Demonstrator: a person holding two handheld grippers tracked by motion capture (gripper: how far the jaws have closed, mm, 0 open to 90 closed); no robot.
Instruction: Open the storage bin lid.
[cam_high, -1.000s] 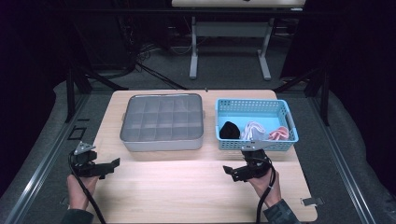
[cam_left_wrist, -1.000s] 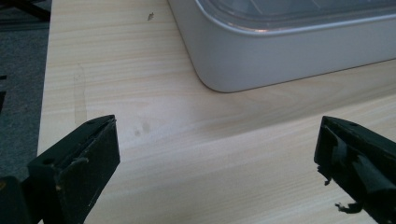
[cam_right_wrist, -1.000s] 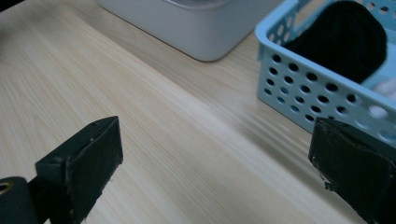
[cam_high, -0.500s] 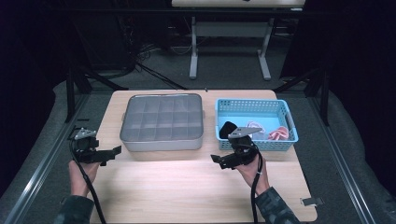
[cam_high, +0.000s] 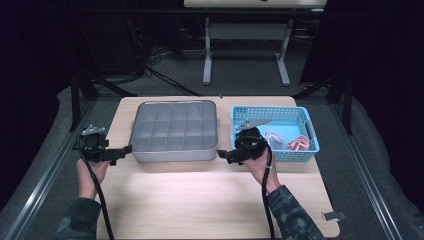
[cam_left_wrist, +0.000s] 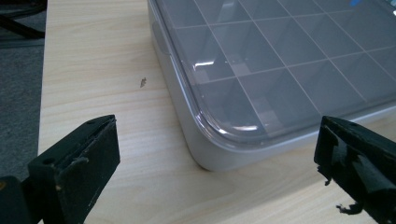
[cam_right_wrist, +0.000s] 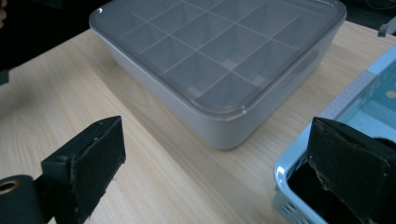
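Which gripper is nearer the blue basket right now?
Right. The right gripper is at the blue basket's front left corner, jaws open and pointing toward the grey lidded organizer box. The left gripper is at the box's far left corner, also open.

No readable text, label, brand, number or sign is found in any view. The lid of the grey compartment box, the blue basket and the wooden table are seen unmarked.
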